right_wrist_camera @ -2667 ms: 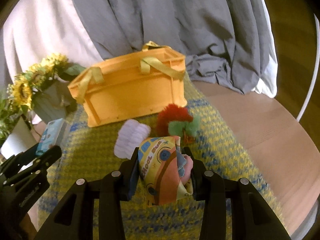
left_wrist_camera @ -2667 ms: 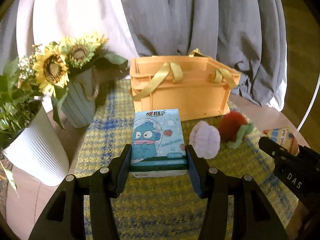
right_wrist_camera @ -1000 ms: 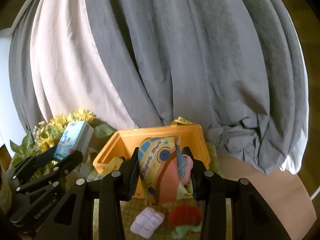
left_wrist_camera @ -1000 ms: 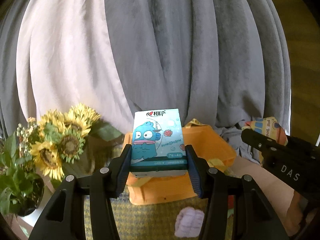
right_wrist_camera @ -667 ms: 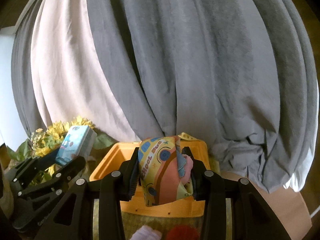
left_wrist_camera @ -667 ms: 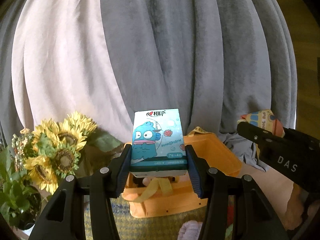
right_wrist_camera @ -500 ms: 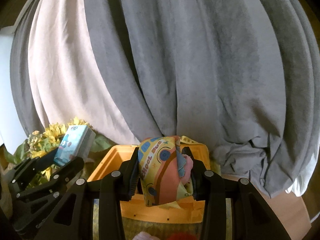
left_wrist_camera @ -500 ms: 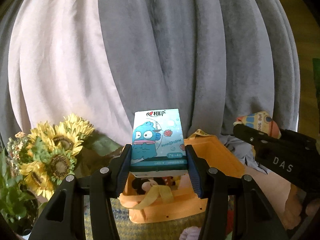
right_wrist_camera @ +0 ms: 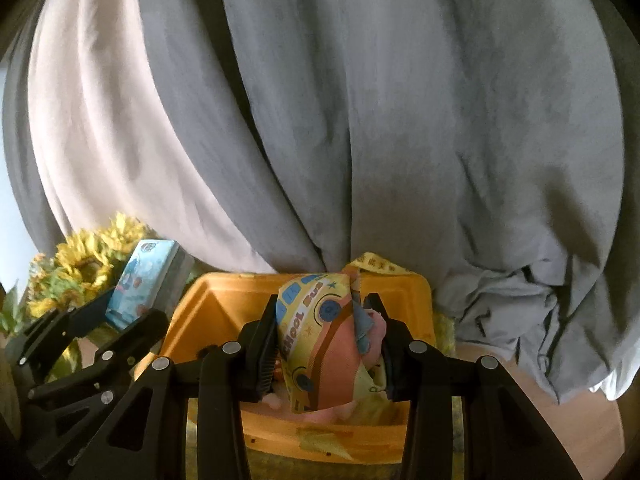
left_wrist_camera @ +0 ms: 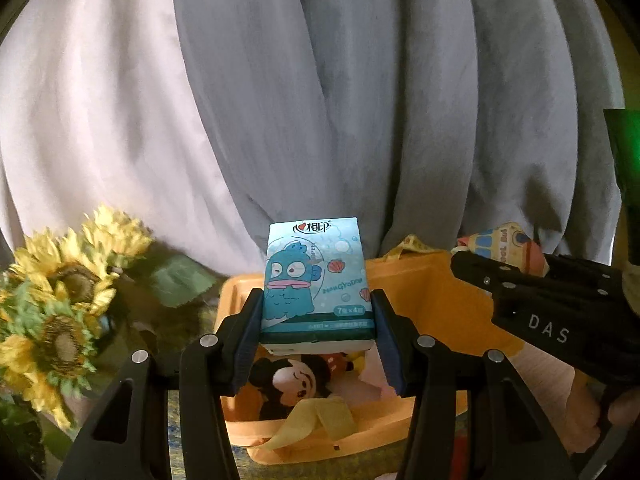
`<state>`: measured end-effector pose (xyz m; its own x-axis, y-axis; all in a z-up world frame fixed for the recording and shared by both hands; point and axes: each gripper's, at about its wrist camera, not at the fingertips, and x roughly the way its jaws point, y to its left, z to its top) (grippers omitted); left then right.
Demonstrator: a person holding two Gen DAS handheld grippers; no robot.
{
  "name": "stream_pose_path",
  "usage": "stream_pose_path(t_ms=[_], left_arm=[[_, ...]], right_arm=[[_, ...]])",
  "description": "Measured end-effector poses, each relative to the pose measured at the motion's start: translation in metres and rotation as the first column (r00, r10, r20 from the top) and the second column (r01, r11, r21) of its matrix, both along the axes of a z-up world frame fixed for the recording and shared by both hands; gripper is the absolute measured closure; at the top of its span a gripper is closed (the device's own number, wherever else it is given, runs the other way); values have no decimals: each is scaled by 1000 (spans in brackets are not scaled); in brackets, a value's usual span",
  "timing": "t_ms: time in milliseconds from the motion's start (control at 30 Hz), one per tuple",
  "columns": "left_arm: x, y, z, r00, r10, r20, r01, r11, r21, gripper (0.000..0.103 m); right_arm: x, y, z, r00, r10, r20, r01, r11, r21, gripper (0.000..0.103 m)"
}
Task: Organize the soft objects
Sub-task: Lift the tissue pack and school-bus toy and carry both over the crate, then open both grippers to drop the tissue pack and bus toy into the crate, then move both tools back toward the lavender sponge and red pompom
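Note:
My left gripper (left_wrist_camera: 318,342) is shut on a blue tissue pack (left_wrist_camera: 316,284) with a cartoon fish on it, held over the near left part of the orange storage box (left_wrist_camera: 424,296). A mouse plush toy (left_wrist_camera: 290,380) lies inside the box beneath the pack. My right gripper (right_wrist_camera: 326,354) is shut on a yellow school-bus cloth pouch (right_wrist_camera: 320,340), held above the open orange storage box (right_wrist_camera: 216,300). Seen from the right wrist, the left gripper (right_wrist_camera: 132,312) carries the tissue pack (right_wrist_camera: 144,280) at the box's left corner. The right gripper's black body (left_wrist_camera: 560,312) crosses the left wrist view.
Sunflowers (left_wrist_camera: 68,304) in a pot stand left of the box. Grey and pale curtains (right_wrist_camera: 360,120) hang close behind it. The box's yellow strap handles (left_wrist_camera: 316,420) droop over its front rim. A woven yellow-blue mat (right_wrist_camera: 280,468) covers the wooden table (right_wrist_camera: 560,412).
Both grippers have moved forward over the box with their loads still held. The box's inside and the plush toy have come into view beneath them.

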<state>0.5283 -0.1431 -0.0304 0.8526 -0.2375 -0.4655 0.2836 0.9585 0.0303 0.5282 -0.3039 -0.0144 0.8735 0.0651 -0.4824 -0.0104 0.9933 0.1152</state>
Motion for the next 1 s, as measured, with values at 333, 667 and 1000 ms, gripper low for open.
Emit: stream_pose_path(t_ms=[333,667,1000], left_arm=[[38,-9,-39,991,-14,-132,19,999,39,52],[57,-14,-57,979,-31,-202,45,997,65,46],[45,-8,-46,986,-6,-167,17,998,64,32]], right_arm=[[37,-9,-38,990,-1,-143,0,1000,-3,62],[58,-17,-66,970,16,-243,-7,999,39,57],[49,-19,-59,977,3,-215,8,999,51,42]])
